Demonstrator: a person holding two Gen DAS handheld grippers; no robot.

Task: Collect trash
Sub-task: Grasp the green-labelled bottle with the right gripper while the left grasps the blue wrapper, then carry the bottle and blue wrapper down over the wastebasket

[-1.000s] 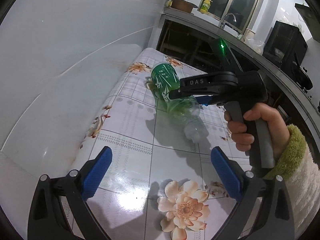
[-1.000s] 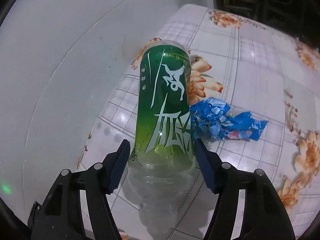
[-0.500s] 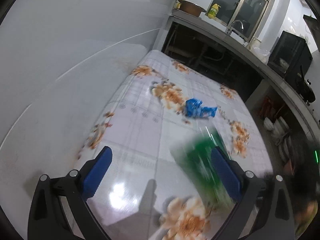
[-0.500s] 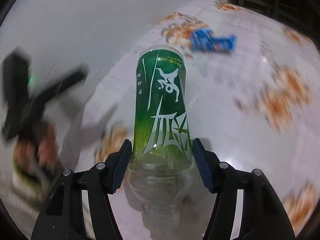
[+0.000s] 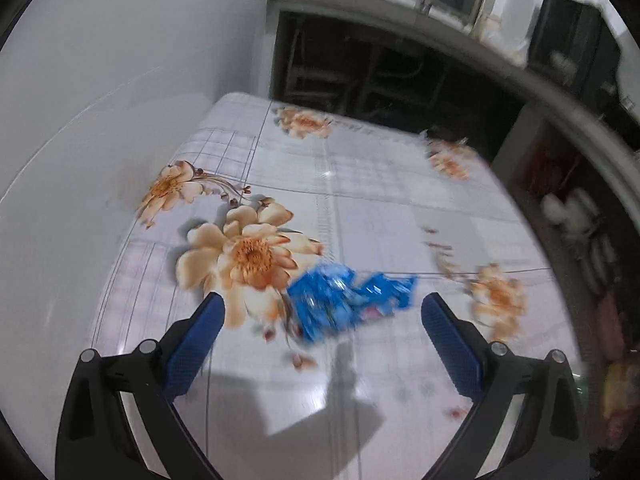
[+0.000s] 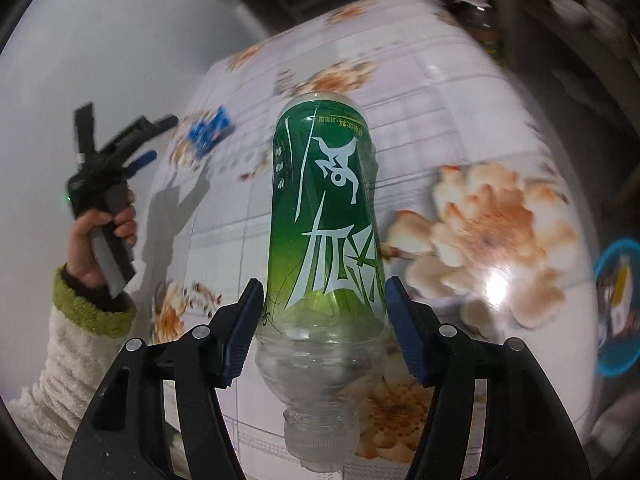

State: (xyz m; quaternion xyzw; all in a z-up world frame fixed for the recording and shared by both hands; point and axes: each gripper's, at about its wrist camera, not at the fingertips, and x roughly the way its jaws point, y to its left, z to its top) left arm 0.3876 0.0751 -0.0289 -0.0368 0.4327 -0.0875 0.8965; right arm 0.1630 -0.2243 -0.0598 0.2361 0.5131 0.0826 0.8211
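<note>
Since a second ago the green bottle [image 6: 326, 216] has come up off the flowered tablecloth [image 5: 380, 208], where it lay beside the blue wrapper [image 5: 344, 300], and it now rides in our right gripper [image 6: 324, 328], carried away across the table. Our left gripper [image 5: 322, 340] has swung the other way: it was looking at the bottle and the right hand, and now it looks straight down on the wrapper.

On the right, the blue pads press on both sides of the bottle's lower green label, just above the clear shoulder. We have it firmly clamped, neck and cap end toward the camera, base pointing away, clear of the cloth below. A blue basket [image 6: 618, 308] shows at the right edge of this view, past the table edge; something lies in it, but it is too blurred for us to tell what.

On the left, the jaws stand wide apart with nothing between the pads. The crumpled wrapper lies on the cloth just ahead of the fingertips, roughly centred between them, beside a big peach flower print, and not touched. The picture is smeared with motion here.

From the right wrist view we also see our left hand [image 6: 100, 240] on the black handle, in a fuzzy white sleeve [image 6: 60, 340] with a green cuff, its gripper aimed at the wrapper [image 6: 210, 130] far up the table, near the white wall [image 5: 120, 60].
</note>
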